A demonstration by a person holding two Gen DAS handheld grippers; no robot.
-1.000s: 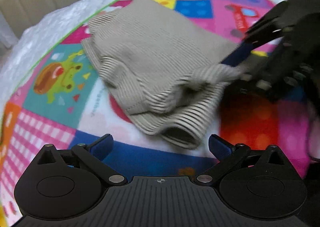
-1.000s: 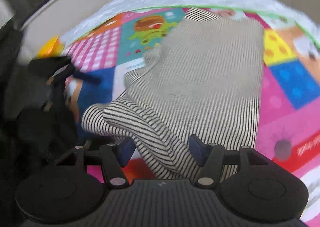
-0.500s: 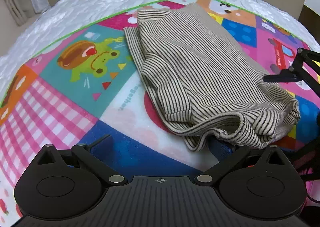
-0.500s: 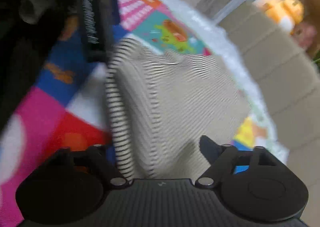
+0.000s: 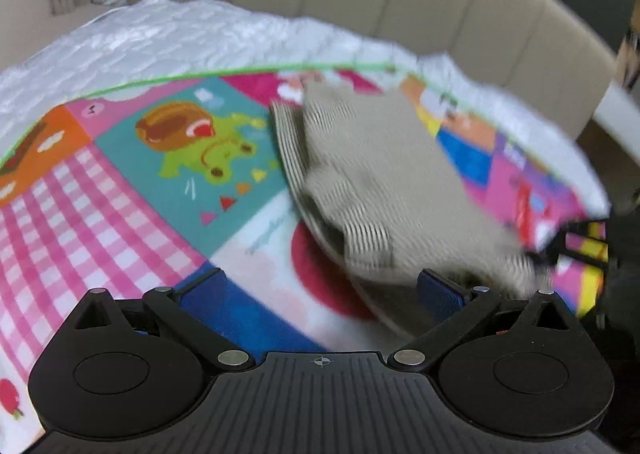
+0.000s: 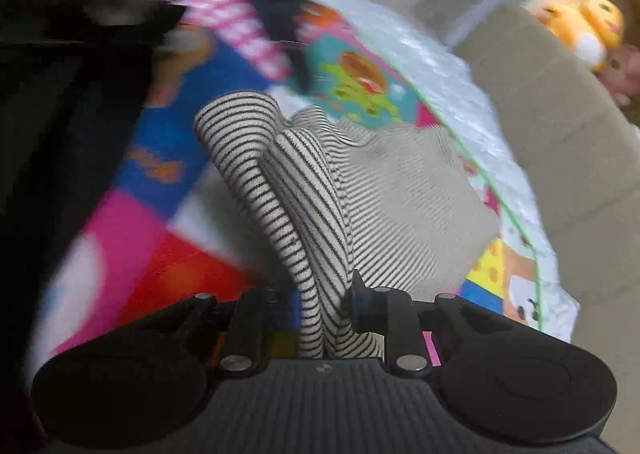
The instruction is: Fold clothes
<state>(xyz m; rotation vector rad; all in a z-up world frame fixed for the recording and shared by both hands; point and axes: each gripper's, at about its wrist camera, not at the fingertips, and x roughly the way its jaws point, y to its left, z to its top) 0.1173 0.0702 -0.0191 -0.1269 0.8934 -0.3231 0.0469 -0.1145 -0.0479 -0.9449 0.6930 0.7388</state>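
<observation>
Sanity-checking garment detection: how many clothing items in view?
1: a striped garment on the cartoon play mat, its near edge clamped in the right gripper. Others may be hidden beneath.

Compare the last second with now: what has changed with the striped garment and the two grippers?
The right gripper closed its open jaws onto the striped garment, bunching a fold between them. The left gripper stayed open, holding nothing. The garment still lies on the colourful play mat.

Both tools are matte black plastic: the left gripper (image 5: 320, 290) has a ribbed centre plate, two round side discs, silver pivot screws and blue finger pads (image 5: 440, 292). The right gripper (image 6: 324, 302) looks the same, with a small cross mark at mid-plate.
</observation>
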